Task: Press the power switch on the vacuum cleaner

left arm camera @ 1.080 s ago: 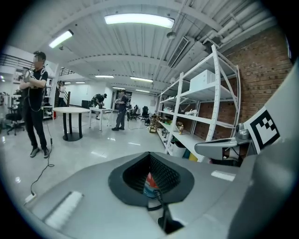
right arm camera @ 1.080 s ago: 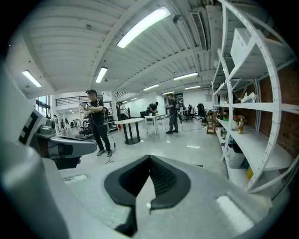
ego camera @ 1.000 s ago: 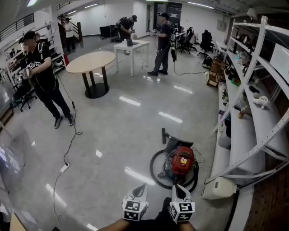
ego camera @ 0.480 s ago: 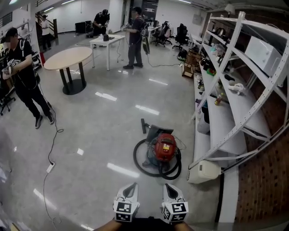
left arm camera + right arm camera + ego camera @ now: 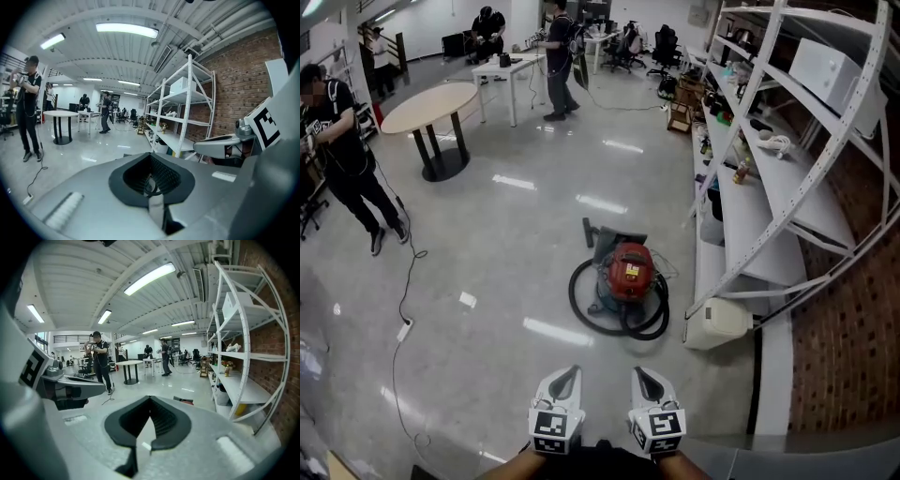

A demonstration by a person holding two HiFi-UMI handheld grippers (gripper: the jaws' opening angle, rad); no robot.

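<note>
The red vacuum cleaner (image 5: 629,270) stands on the glossy floor, with its black hose (image 5: 586,314) coiled round it and a dark nozzle behind it. My two grippers are side by side at the bottom edge of the head view, well short of the vacuum. Both the left gripper (image 5: 566,375) and the right gripper (image 5: 643,375) are shut and hold nothing. In the left gripper view the left gripper (image 5: 151,157) has its jaws met, and a bit of hose shows through their hollow. Over the right gripper (image 5: 150,400) the vacuum's (image 5: 186,401) top peeks out.
White shelving (image 5: 773,187) runs along the right, and a white container (image 5: 716,324) sits on the floor beneath it. A power strip (image 5: 404,329) and its cable lie at left. Farther off are a person (image 5: 342,150), a round table (image 5: 429,106) and people at a white table (image 5: 511,66).
The view has swung and drawn back: the vacuum now sits higher and more to the left in the frame, farther from my grippers. Both grippers stay shut at the bottom edge.
</note>
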